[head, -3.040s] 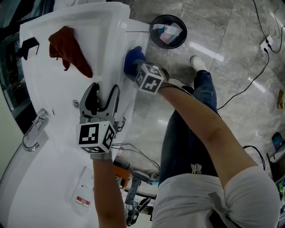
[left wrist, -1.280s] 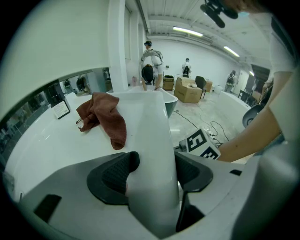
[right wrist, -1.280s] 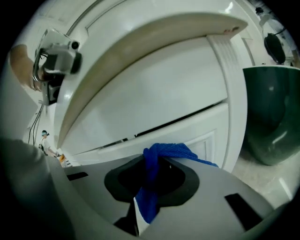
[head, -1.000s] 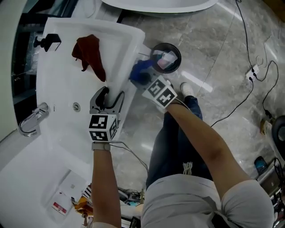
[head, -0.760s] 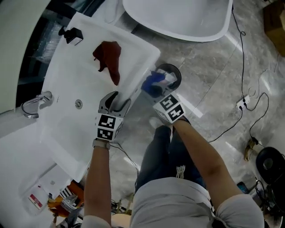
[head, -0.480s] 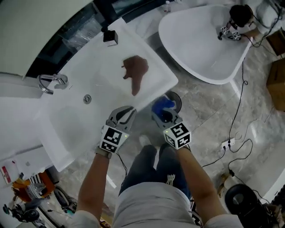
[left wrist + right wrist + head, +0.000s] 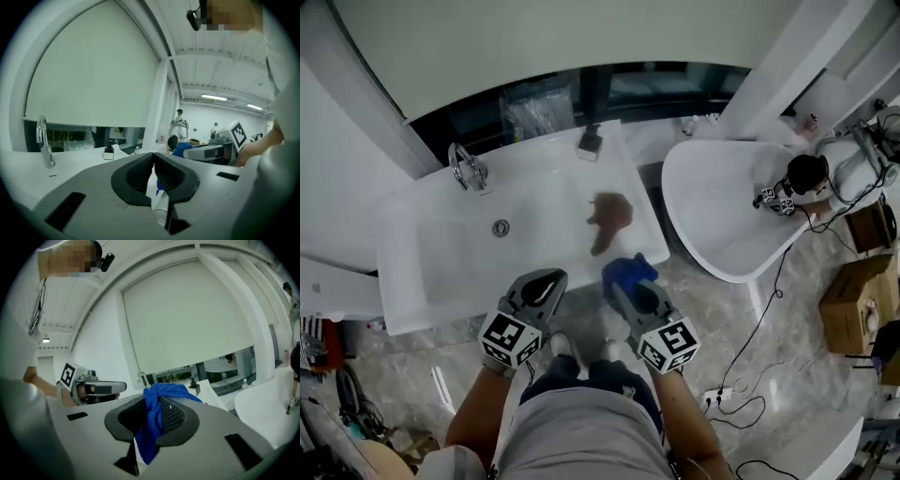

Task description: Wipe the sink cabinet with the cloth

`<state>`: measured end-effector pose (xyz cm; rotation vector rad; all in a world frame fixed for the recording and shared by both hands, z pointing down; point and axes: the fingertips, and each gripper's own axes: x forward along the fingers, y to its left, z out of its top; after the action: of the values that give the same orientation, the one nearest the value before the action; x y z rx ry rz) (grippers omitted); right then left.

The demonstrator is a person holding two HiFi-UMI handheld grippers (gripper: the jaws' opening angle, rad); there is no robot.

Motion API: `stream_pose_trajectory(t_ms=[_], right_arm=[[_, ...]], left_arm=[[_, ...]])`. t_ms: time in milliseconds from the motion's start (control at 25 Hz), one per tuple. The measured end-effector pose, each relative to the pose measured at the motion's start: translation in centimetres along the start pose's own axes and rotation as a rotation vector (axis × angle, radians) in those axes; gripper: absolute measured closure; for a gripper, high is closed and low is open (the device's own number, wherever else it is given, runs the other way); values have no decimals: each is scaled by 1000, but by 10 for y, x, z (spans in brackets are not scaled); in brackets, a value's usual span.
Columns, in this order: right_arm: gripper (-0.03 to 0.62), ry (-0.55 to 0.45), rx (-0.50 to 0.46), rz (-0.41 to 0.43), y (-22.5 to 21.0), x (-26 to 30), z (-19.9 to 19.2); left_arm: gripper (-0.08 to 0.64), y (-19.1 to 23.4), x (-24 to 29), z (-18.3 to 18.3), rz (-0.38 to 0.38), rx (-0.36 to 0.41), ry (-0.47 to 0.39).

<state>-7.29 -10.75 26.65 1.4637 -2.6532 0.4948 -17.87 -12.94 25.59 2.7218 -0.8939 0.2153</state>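
The white sink cabinet [image 7: 422,253] lies across the middle of the head view, just ahead of both grippers. My right gripper [image 7: 625,283] is shut on a blue cloth [image 7: 627,271], which bunches over its tips near the cabinet's front right corner. In the right gripper view, the blue cloth [image 7: 157,404] hangs pinched between the jaws of that gripper [image 7: 152,404]. My left gripper [image 7: 545,281] hovers at the cabinet's front edge, beside the right one. Its jaws meet at the tips with nothing between them in the left gripper view [image 7: 153,158].
A brown cloth [image 7: 609,216] lies in the basin near its right end. A chrome faucet [image 7: 466,165] and a small black object [image 7: 589,141] stand on the back rim. A white bathtub [image 7: 722,225] is to the right. A cardboard box [image 7: 855,302] and cables [image 7: 750,403] are on the floor.
The head view has swung round, so the sink now lies across the frame. Both grippers have come back from its edge towards the body. The right one still holds the blue cloth.
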Motion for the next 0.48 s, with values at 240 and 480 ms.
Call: stream_pose_trajectory(t_ms=[240, 480], right_arm=[[520, -79, 6, 60, 21, -13, 66], [520, -138, -69, 112, 50, -27, 116]], left_arm=[[537, -26, -22, 49, -20, 7, -95], [543, -40, -36, 88, -38, 24, -180]])
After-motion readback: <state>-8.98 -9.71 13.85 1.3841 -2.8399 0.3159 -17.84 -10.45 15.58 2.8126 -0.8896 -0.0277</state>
